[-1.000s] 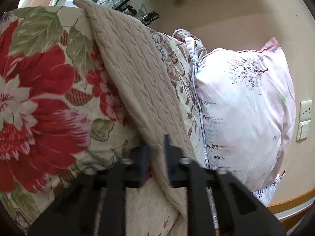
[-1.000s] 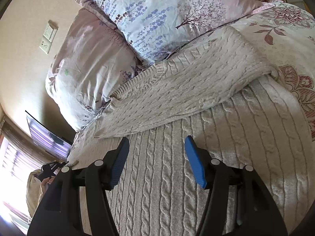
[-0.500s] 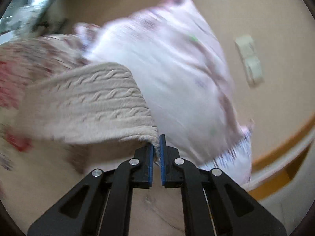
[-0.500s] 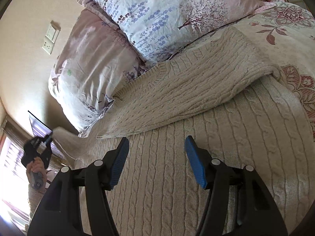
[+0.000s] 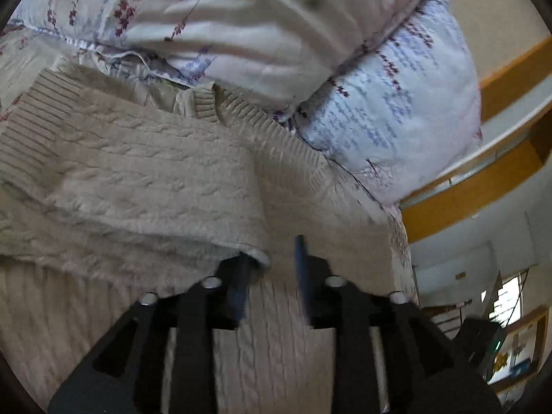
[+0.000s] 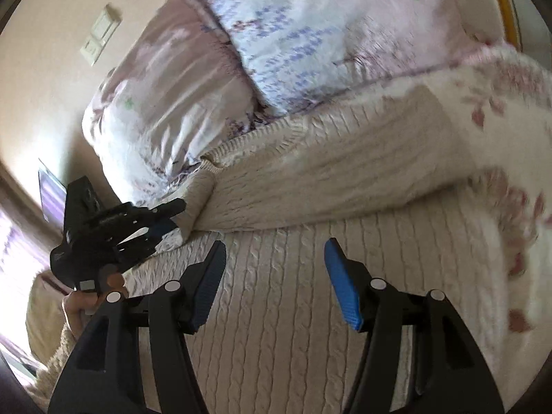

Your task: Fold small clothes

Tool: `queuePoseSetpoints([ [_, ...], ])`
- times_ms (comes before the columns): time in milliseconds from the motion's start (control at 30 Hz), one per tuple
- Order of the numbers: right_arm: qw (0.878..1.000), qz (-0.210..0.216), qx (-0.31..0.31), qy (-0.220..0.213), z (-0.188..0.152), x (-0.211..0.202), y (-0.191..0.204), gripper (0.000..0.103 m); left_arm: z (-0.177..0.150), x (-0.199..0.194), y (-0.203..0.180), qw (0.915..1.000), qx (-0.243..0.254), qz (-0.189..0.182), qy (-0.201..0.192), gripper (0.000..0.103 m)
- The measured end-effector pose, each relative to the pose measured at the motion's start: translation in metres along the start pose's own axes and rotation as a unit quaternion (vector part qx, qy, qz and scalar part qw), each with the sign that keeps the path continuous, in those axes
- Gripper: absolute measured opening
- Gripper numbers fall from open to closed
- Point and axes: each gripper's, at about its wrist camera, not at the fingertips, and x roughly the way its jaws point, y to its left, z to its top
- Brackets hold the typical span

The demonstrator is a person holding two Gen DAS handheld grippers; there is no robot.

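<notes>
Bed (image 6: 510, 131) under a floral cover. Cream cable-knit sweater (image 6: 276, 310) spread flat on top, one sleeve (image 5: 138, 172) folded across. Two printed pillows (image 6: 193, 79) at the head, apparently touching the sweater's ribbed edge.

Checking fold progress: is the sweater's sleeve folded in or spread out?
Folded in: the sleeve lies across the sweater body.

A cream cable-knit sweater (image 6: 310, 276) lies flat on the bed, one sleeve (image 5: 138, 172) folded across its body.
</notes>
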Motion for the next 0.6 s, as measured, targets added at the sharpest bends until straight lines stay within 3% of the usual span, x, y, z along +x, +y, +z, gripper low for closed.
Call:
queuePoseSetpoints([
  [67, 0.999, -0.006, -0.042, 0.005, 0.009, 0.0, 0.015, 0.061, -0.007, -0.026, 0.006, 0.9998, 0.01, 0.0, -0.02, 0.048],
  [200, 0.988, -0.006, -0.156, 0.012, 0.021, 0.011, 0.064, 0.061, -0.01, -0.068, 0.042, 0.9983, -0.014, 0.02, -0.053, 0.047],
  [333, 0.953, 0.016, -0.304, 0.019, 0.02, 0.044, 0.135, 0.06, -0.005, -0.081, 0.082, 0.9937, -0.074, 0.053, -0.065, 0.041],
  [433, 0.925, 0.03, -0.376, 0.039, 0.014, 0.082, 0.174, 0.056, -0.006, -0.084, 0.1, 0.991, -0.099, 0.064, -0.064, 0.037],
  [600, 0.901, 0.046, -0.421, 0.094, 0.003, 0.144, 0.208, 0.051, -0.006, -0.083, 0.111, 0.989, -0.113, 0.072, -0.063, 0.031],
])
